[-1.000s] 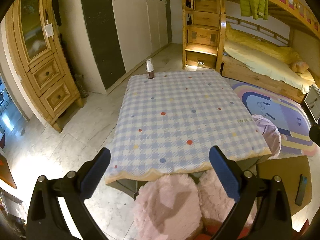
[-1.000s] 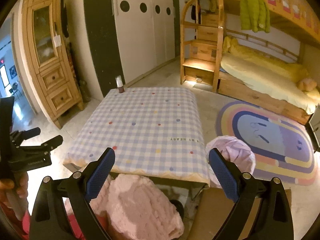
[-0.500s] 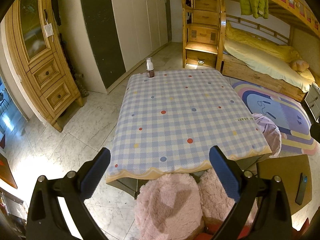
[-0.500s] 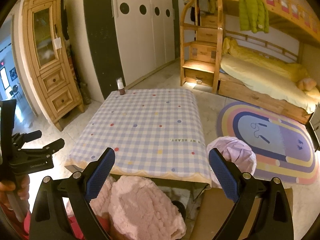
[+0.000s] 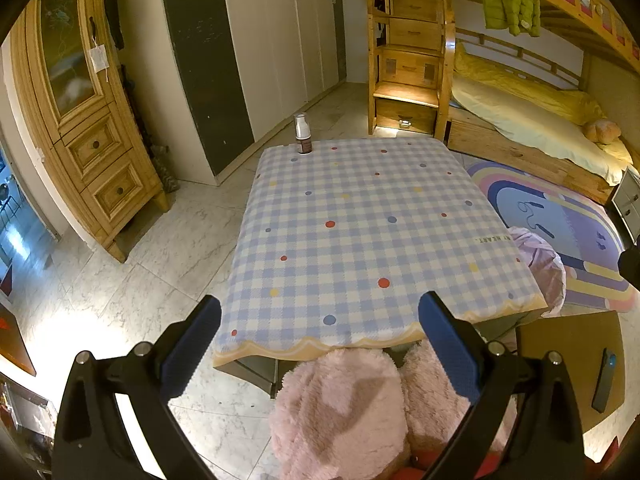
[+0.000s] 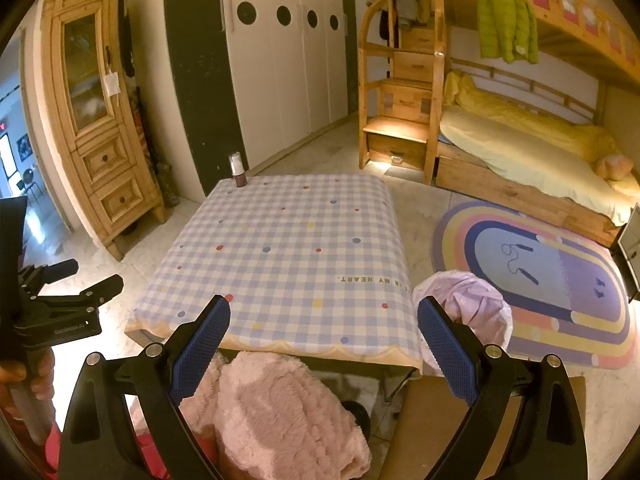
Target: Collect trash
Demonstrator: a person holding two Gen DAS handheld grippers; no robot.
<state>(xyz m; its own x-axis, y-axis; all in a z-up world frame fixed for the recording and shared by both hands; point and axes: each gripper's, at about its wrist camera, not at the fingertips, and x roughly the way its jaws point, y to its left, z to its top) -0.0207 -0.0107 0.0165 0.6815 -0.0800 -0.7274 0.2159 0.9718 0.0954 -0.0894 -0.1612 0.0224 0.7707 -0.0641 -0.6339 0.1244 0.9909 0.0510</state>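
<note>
A small bottle [image 5: 303, 134] with a white cap and a dark label stands upright at the far left corner of the checked table [image 5: 372, 240]; it shows in the right wrist view too, bottle [image 6: 237, 171]. A bin lined with a pale purple bag [image 6: 472, 308] sits on the floor by the table's right side, also bag [image 5: 544, 268]. My left gripper [image 5: 320, 316] hangs open above the table's near edge, nothing between its blue pads. My right gripper [image 6: 324, 316] is open too, over the near right part of the table [image 6: 288, 256].
Pink fluffy slippers [image 5: 340, 412] are below the near table edge. A wooden cabinet [image 5: 80, 120] stands at left, white wardrobes behind, a bunk bed [image 6: 520, 148] and rainbow rug [image 6: 532, 276] at right. A phone [image 5: 603, 380] lies on a brown surface. The left hand-held tool [image 6: 52, 312] shows at left.
Both views have shifted slightly back and up from the table; the bottle sits a little farther away. Both grippers stay open and empty.
</note>
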